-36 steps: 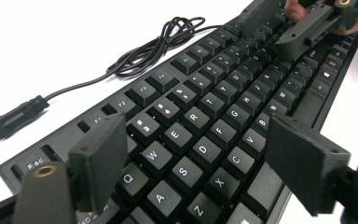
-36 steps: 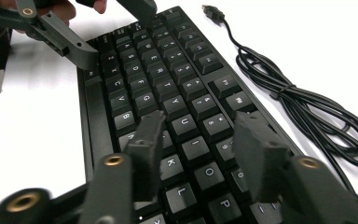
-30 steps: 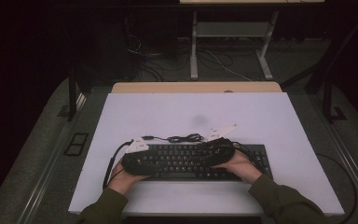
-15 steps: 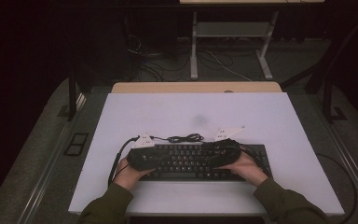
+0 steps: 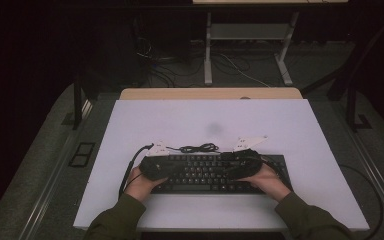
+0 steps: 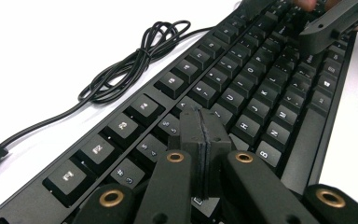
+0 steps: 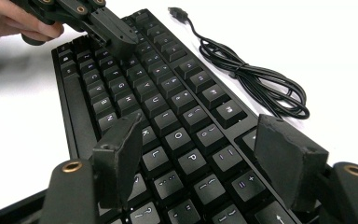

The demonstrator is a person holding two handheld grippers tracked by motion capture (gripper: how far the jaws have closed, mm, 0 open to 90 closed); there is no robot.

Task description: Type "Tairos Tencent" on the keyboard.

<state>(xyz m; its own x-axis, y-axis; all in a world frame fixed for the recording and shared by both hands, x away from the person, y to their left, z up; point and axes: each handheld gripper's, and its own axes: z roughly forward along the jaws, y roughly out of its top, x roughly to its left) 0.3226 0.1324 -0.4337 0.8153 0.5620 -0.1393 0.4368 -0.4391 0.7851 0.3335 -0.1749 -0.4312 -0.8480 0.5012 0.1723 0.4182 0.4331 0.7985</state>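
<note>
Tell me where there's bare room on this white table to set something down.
The white tabletop is bare across its far half, beyond the coiled black cable, and along the near strip below the black keyboard. The middle is crowded: keyboard, cable and both grippers.

Keyboard (image 5: 205, 172) on desk (image 5: 290, 125), near front edge. Coiled cable (image 5: 198, 148) just behind keyboard. Left gripper (image 5: 155, 167) over keyboard's left end, right gripper (image 5: 242, 165) over right part.

Black keyboard (image 5: 207, 173) on white table (image 5: 190, 125), left gripper (image 5: 155, 167) and right gripper (image 5: 241, 165) over its ends, cable (image 5: 198, 148) just beyond.
</note>
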